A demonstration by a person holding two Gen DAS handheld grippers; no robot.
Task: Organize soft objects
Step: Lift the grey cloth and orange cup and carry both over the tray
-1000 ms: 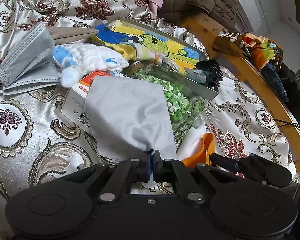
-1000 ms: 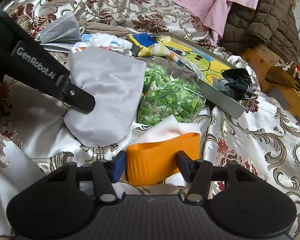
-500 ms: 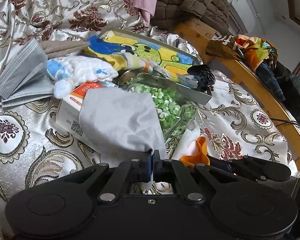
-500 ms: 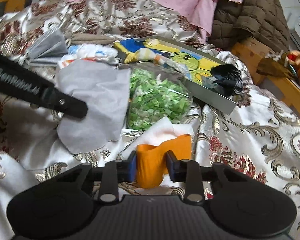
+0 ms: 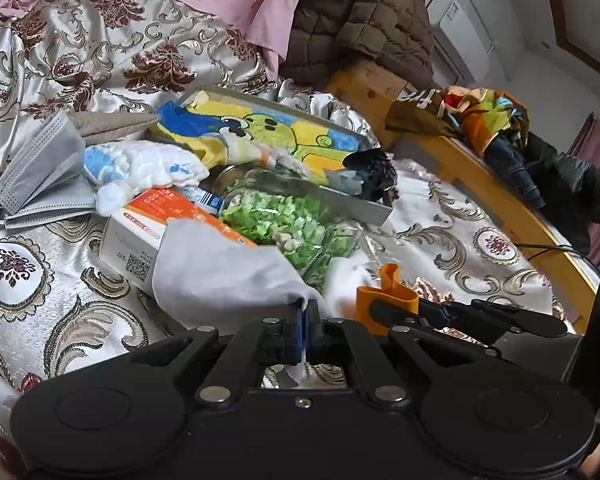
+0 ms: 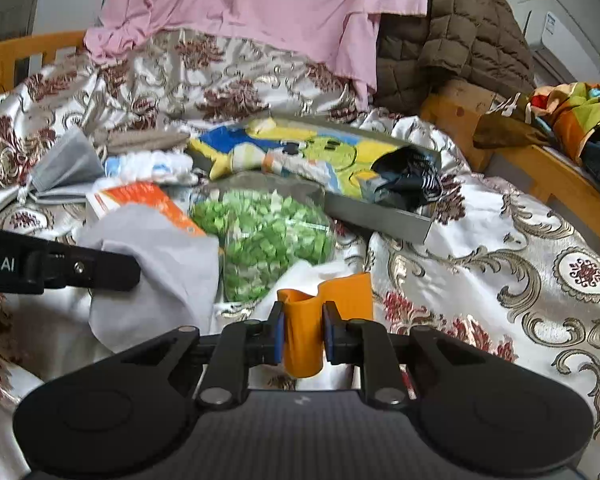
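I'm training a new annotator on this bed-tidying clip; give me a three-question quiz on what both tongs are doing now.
1. True or false: the right tongs squeeze the orange band.
2. What do the left tongs pinch? A) grey mask B) pale grey cloth C) green bag
3. Fill in: the orange and white box lies partly ___ the cloth.

Key: 1 true; 2 B, the pale grey cloth; 3 under.

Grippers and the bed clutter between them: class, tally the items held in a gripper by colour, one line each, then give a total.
Grey-white cloth, in the left gripper: 1
Orange band, in the right gripper: 1
Total: 2
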